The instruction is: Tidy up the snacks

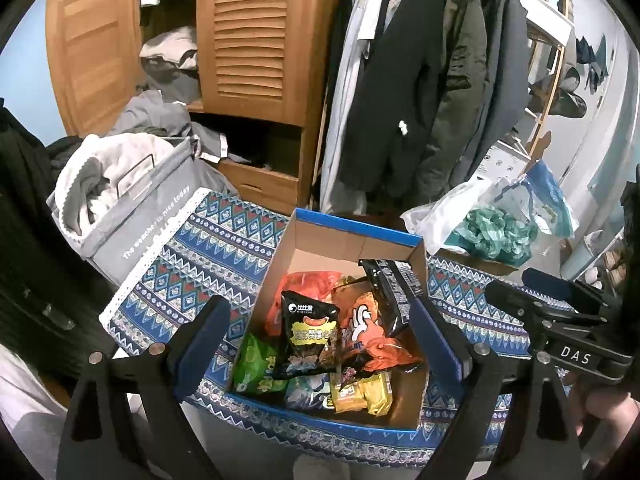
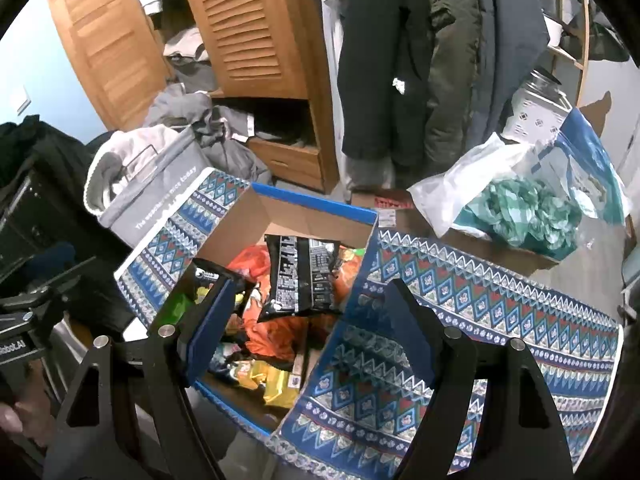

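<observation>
A cardboard box [image 1: 348, 224] with a blue rim sits on a blue patterned cloth [image 1: 208, 256] and holds several snack packs. Among them are a black pack with a sausage picture [image 1: 312, 332], a green pack [image 1: 256, 364], an orange pack [image 1: 360, 320] and yellow packs [image 1: 368, 392]. A black printed pack [image 2: 300, 276] leans against the box's right wall. My left gripper [image 1: 320, 332] hangs open above the box with nothing between its fingers. My right gripper [image 2: 308, 320] is open too, over the right edge of the box [image 2: 316, 200], and holds nothing; it also shows in the left wrist view as the right gripper [image 1: 536, 288].
A grey fabric bin [image 1: 132, 216] full of clothes stands left of the cloth. Plastic bags [image 1: 488, 224] with green stuff lie on a carton at the right. Behind are a wooden wardrobe [image 1: 256, 40] and hanging coats [image 1: 420, 80].
</observation>
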A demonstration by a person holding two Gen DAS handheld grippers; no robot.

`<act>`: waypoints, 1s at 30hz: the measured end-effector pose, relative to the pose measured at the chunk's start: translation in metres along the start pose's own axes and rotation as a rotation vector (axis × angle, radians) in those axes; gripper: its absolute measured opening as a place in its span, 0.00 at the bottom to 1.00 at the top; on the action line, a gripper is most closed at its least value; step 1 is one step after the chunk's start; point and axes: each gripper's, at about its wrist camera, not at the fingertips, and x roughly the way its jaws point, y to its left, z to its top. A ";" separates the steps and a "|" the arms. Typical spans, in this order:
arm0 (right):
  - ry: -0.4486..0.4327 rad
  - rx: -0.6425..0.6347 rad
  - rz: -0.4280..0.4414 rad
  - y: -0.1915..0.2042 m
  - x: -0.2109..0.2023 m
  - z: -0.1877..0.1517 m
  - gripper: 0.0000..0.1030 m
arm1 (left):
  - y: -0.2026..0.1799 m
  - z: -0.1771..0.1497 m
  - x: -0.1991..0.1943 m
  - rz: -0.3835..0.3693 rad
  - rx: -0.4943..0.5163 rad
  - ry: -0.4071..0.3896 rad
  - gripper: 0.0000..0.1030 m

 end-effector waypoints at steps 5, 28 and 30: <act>0.001 0.000 -0.001 0.001 0.000 0.000 0.75 | 0.001 0.000 -0.003 0.011 -0.013 0.001 0.90; 0.012 -0.012 -0.008 0.002 -0.002 -0.002 0.75 | -0.002 0.000 -0.008 0.058 0.003 -0.014 0.90; 0.014 -0.014 -0.007 0.002 -0.002 -0.003 0.75 | -0.004 0.000 -0.008 0.067 0.013 -0.015 0.90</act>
